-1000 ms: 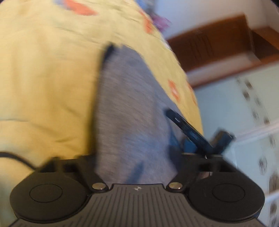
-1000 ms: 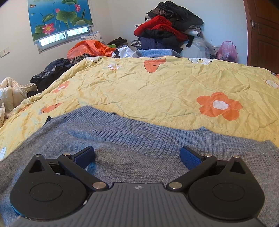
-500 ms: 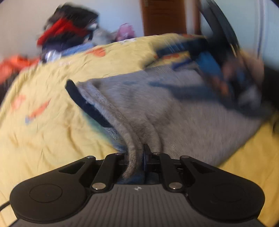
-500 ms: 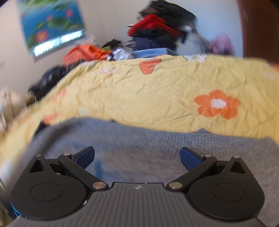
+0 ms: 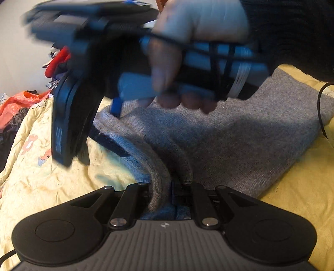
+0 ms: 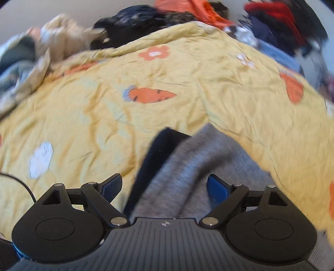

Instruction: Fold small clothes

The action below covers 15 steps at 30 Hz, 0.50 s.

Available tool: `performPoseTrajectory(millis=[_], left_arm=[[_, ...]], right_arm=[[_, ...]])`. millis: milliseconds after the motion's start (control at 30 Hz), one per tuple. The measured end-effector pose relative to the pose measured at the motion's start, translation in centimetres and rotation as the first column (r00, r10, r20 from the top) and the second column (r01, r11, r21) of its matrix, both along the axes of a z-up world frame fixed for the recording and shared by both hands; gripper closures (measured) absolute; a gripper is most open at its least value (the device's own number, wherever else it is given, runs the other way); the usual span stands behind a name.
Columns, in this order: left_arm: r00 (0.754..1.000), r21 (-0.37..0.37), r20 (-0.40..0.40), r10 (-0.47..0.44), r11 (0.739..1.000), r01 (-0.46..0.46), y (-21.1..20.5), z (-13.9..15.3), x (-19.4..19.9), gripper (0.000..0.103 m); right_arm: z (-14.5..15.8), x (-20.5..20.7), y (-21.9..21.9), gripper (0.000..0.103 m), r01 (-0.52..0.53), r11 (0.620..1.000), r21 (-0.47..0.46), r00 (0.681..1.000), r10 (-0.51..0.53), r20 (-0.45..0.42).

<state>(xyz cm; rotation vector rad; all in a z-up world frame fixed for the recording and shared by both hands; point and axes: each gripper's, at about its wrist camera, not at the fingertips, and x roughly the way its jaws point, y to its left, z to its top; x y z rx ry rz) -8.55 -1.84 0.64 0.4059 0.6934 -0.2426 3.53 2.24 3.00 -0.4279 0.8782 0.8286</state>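
Note:
A grey knit sweater (image 5: 240, 141) lies on the yellow flowered bedspread (image 5: 37, 179). My left gripper (image 5: 170, 187) is shut on a bunched grey fold of the sweater, by its dark blue cuff (image 5: 108, 143). The right gripper's body and the hand that holds it (image 5: 187, 62) fill the upper part of the left wrist view, above the sweater. In the right wrist view my right gripper (image 6: 165, 187) is open, with the sweater's sleeve (image 6: 194, 166) and its dark cuff (image 6: 158, 154) lying between its pads, not gripped.
Piles of clothes lie along the far edge of the bed (image 6: 146, 18), with red and dark garments at the right (image 6: 277, 16). A black cable (image 6: 23, 185) runs over the bedspread (image 6: 104, 104) at the left. The bedspread stretches wide beyond the sweater.
My left gripper has shut on a fold of the sweater. My right gripper, still open, has swung left over the sleeve and cuff and now hangs right in front of the left camera.

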Motion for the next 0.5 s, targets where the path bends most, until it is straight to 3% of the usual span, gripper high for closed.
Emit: performPoseTrajectory(millis=[100, 133, 200, 267, 333, 400, 500], left_arm=[[1.000, -0.006, 0.002, 0.001, 1.000, -0.001, 0.1, 0.0, 0.0, 0.093], [1.000, -0.008, 0.002, 0.002, 1.000, -0.002, 0.1, 0.0, 0.0, 0.093], [1.000, -0.019, 0.001, 0.009, 1.000, -0.009, 0.5, 0.1, 0.1, 0.093], [1.000, -0.047, -0.004, 0.021, 0.999, -0.021, 0.8, 0.4, -0.8, 0.093], [0.999, -0.114, -0.018, 0.041, 0.993, -0.042, 1.6, 1.0, -0.9, 0.092], [0.997, -0.194, -0.046, 0.065, 0.978, -0.073, 2.4, 1.8, -0.7, 0.092], [0.996, -0.334, -0.069, 0.052, 0.940, -0.072, 2.8, 3.9, -0.9, 0.092]], right_arm=[[-0.8, -1.5, 1.8, 0.035, -0.057, 0.991, -0.120, 0.991, 0.071, 0.109], [-1.6, -1.5, 2.1, 0.050, -0.054, 0.984, -0.167, 0.988, 0.076, 0.132], [-1.9, -0.6, 1.0, 0.058, -0.046, 0.992, -0.120, 0.990, 0.060, 0.124], [-1.2, 0.9, -1.3, 0.075, 0.016, 1.000, -0.002, 0.999, -0.016, 0.052], [-0.4, 2.7, -4.6, 0.080, 0.094, 0.978, 0.184, 0.992, -0.077, -0.099], [-0.3, 4.1, -7.9, 0.083, 0.186, 0.927, 0.325, 0.964, -0.108, -0.242], [-0.2, 5.5, -12.6, 0.083, 0.292, 0.841, 0.456, 0.915, -0.107, -0.389]])
